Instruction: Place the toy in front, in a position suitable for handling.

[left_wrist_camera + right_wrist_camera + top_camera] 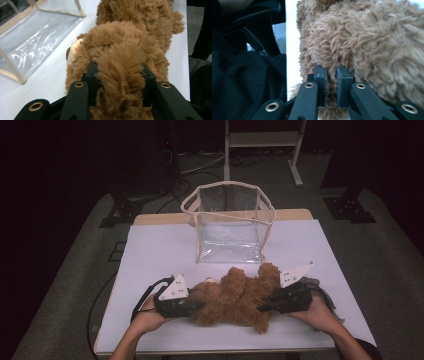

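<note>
Brown fuzzy teddy bear [235, 297] lies lengthwise across the surface [150, 250], left tool [192, 306] clamped on one end, right tool [264, 307] pinching fur at the other (clear bag [229, 222] sits just behind).

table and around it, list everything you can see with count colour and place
teddy: 1, brown, lying near front edge of table, between the claws
pouch: 1, clear with beige trim, upright and open, behind teddy
table: 1, white top
frame: 1, white, on floor behind table
cables: several, black and white, on floor at back
left claw: 1, black, shut on teddy's fur
right claw: 1, black, shut on teddy's fur
hands: 2, at table's near edge
</note>
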Motion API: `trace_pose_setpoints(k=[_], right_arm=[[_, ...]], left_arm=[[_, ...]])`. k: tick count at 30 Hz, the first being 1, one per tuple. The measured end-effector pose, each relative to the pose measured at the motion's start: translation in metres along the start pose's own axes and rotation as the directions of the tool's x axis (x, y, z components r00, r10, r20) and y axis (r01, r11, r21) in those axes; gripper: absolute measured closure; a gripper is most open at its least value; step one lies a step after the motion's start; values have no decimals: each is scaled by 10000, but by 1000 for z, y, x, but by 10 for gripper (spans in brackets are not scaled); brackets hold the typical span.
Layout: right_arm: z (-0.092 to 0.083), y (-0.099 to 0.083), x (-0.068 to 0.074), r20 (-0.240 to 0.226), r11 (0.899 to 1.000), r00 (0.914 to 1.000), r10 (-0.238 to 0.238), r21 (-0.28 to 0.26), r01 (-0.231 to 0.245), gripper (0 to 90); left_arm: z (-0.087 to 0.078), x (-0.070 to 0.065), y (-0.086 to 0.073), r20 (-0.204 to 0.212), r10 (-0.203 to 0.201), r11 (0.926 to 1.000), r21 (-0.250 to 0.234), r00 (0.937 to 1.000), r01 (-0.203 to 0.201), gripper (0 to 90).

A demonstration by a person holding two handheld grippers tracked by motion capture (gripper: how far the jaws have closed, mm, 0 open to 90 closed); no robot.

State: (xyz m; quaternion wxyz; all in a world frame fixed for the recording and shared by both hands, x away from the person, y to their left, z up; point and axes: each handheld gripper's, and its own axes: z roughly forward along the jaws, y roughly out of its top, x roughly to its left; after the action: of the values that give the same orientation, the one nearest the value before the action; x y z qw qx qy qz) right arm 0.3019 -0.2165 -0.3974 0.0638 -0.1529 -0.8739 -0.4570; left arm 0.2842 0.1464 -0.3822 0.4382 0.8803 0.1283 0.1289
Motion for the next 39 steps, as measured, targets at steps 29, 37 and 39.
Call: trace_pose_setpoints(k=[29, 37, 39], right_arm=[[9, 7, -31, 2149, 9968, 9740, -721, -176, 776, 412], [14, 3, -33, 2009, 9973, 9773, -670, -156, 716, 542], [16, 2, -32, 1772, 9979, 9824, -598, -140, 632, 658]], left_arm=[[-29, 16, -5, -1553, 364, 9991, -174, 9872, -395, 400], [-2, 14, -32, -780, -394, 9989, -268, 9962, 374, 453], [-1, 12, -29, -754, -388, 9989, -298, 9964, 367, 545]])
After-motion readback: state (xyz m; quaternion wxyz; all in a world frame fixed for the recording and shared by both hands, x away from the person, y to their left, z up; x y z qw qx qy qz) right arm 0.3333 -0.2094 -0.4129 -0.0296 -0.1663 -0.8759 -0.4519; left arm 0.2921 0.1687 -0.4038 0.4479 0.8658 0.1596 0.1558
